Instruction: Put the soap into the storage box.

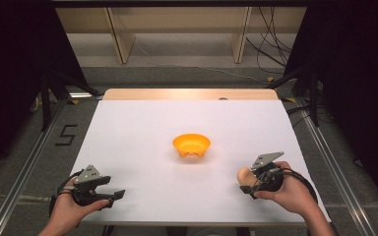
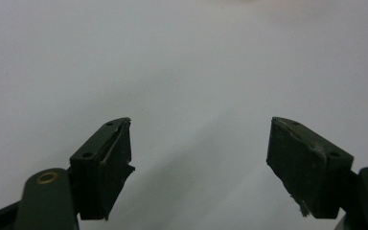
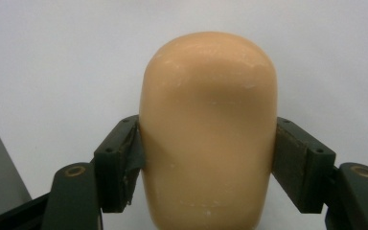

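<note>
An orange bowl [image 1: 191, 145] stands at the middle of the white table [image 1: 142, 128]. My right gripper [image 1: 248, 186], held at the front right, is shut on a tan, rounded, bread-like object [image 1: 245, 176]. In the right gripper view that tan object [image 3: 208, 129] fills the gap, and both pads press its sides. My left gripper [image 1: 115, 195] rests at the front left, pointing right. Its jaws stand wide apart in the left gripper view, with the left gripper [image 2: 199, 165] holding nothing over the bare white surface.
Beyond the white cover a strip of wooden tabletop [image 1: 189, 94] shows at the far edge. Metal rails [image 1: 24, 172] run along both sides of the table. Wooden frame legs and cables [image 1: 268, 46] lie on the floor behind.
</note>
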`<state>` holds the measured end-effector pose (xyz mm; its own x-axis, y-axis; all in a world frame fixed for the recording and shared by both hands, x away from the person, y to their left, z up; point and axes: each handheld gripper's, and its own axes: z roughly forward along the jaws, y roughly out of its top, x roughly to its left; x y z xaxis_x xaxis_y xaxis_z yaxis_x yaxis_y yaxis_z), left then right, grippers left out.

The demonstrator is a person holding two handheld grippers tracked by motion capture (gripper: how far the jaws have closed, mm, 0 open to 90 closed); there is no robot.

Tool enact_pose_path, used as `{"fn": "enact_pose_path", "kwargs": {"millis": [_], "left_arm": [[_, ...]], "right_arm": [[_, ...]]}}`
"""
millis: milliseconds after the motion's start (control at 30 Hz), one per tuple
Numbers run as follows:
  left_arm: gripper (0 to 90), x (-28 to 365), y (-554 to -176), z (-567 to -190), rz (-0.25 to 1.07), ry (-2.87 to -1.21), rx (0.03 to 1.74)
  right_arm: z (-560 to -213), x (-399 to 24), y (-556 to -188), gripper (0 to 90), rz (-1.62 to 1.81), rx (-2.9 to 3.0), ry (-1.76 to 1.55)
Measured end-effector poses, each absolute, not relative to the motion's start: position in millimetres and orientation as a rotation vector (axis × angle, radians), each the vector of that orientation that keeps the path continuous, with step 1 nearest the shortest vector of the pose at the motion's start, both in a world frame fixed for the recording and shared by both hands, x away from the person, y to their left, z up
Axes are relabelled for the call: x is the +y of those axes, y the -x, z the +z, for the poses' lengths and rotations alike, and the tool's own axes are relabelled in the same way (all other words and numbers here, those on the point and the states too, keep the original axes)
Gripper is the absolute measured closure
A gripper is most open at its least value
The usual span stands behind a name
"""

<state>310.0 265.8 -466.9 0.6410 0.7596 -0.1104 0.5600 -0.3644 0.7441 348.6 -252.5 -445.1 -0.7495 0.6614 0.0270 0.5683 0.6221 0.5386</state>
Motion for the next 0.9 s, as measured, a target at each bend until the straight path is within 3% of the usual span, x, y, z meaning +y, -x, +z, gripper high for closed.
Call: {"fn": "enact_pose_path", "kwargs": {"millis": [900], "left_arm": [[23.1, 267.6, -310.7, -466.0, 0.329, -2.068, 1.025]], "right_arm": [[-440.2, -253.8, -353.8, 33.3, 0.886, 2.569, -0.962]]}}
